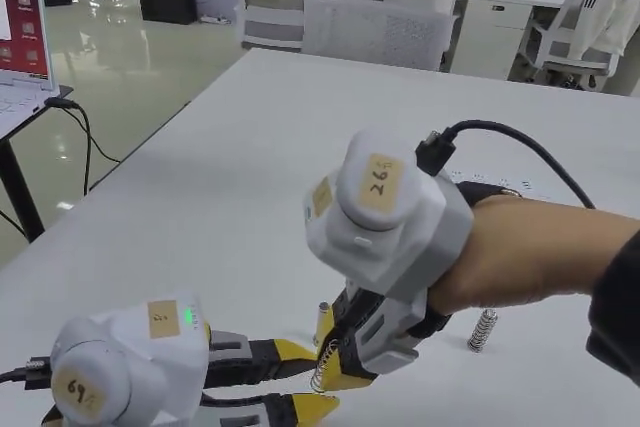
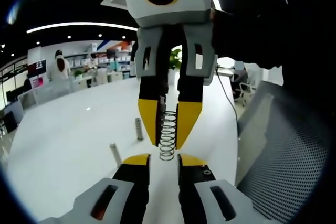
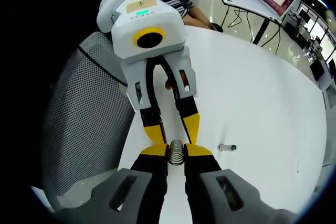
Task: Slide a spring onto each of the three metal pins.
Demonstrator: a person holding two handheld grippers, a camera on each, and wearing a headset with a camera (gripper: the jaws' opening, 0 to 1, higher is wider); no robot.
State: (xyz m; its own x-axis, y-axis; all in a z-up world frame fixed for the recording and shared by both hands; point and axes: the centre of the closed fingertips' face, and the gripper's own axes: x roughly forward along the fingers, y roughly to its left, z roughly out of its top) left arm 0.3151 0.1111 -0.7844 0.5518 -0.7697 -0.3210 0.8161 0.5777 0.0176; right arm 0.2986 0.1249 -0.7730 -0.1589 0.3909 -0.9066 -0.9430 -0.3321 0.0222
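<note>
My right gripper (image 1: 335, 362) comes down from the right and is shut on a small steel spring (image 1: 322, 367). In the right gripper view the spring (image 3: 177, 152) sits pinched between the yellow tips of my right gripper (image 3: 177, 151). My left gripper (image 1: 305, 379) points at it from the lower left and is open. Its tips (image 2: 164, 160) flank the lower end of the spring (image 2: 167, 135). A bare metal pin (image 1: 322, 322) stands upright just behind the grippers. Another spring (image 1: 483, 329) stands upright to the right, apparently around a pin.
The white table (image 1: 250, 177) stretches far and left of the grippers. A mesh chair back (image 3: 89, 108) sits close to the table's near edge. A laptop (image 1: 20, 17) on a side desk stands at far left, with office chairs and desks beyond the table.
</note>
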